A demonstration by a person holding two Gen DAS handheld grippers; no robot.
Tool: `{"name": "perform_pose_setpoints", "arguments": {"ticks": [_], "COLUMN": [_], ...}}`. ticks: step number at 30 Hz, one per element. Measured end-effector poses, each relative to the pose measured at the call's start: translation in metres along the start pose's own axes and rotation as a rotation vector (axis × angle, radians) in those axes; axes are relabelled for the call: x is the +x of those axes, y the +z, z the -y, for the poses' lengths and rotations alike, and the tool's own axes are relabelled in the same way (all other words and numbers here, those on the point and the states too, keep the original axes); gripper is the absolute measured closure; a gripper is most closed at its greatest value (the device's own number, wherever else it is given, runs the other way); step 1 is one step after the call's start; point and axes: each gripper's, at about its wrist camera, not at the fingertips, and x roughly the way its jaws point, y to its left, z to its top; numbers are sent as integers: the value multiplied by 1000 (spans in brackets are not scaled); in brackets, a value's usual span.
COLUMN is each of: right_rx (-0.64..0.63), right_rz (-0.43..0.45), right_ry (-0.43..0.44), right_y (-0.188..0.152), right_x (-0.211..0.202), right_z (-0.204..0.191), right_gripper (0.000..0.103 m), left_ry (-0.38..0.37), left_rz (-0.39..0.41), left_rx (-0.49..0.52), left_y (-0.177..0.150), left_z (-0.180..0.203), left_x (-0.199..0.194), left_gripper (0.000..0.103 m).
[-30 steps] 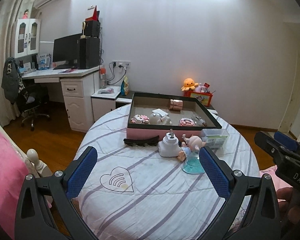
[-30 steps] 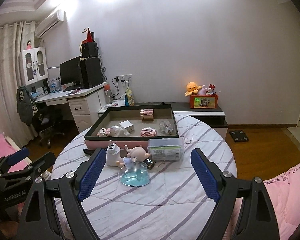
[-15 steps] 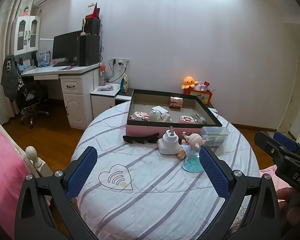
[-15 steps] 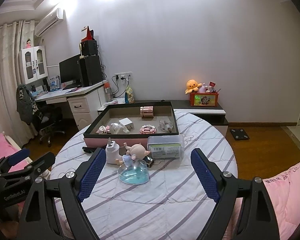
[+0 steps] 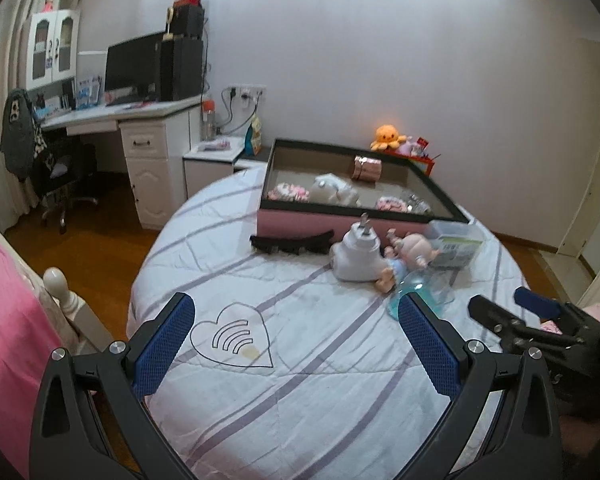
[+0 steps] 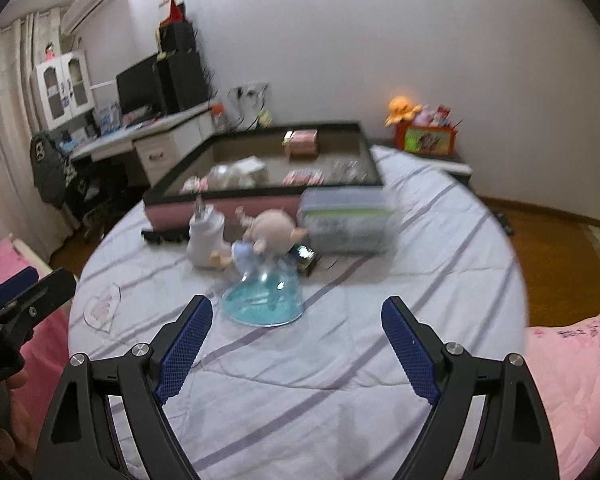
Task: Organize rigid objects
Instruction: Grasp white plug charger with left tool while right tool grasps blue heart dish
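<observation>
Left gripper: jaws wide apart, empty, above striped bedspread near heart emblem.

Right gripper: jaws wide apart, empty, just short of blue dome base.

Loose cluster in front of pink-sided tray: black hair clip leftmost, white plug adapter beside it, prongs up; doll figurine lying on its side, touching adapter; clear lidded box to the right, against tray wall.

Inside tray: rose-gold roll at back, small pink and white items along front; right-wrist view blurred.
</observation>
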Motion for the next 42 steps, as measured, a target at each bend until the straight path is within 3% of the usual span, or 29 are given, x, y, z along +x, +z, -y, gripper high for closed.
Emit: {"name": "perform_pose_setpoints", "arguments": {"ticks": [8, 11, 12, 13, 28, 40, 42], "right_rx": [-37, -46, -36, -20, -29, -8, -6], "right_rz": [-109, -142, -145, -143, -89, -104, -105], "right_ry": [72, 60, 68, 80, 73, 72, 76], "right_y": [2, 3, 3, 4, 10, 15, 15], "right_x": [58, 77, 80, 81, 69, 78, 78], "right_z": [-20, -23, -21, -17, 4, 24, 24], "right_gripper": [15, 15, 20, 30, 30, 30, 30], "left_ry": [25, 28, 29, 29, -23, -68, -99], "left_rz": [-65, -77, -78, -78, -133, -226, -227], "left_rx": [-22, -18, -14, -11, 43, 22, 13], "left_y": [-8, -7, -6, -5, 16, 39, 40], "left_z": [-11, -12, -11, -10, 26, 47, 48], "left_x": [29, 35, 37, 38, 86, 154, 159], "left_gripper": [0, 0, 0, 0, 0, 0, 7]}}
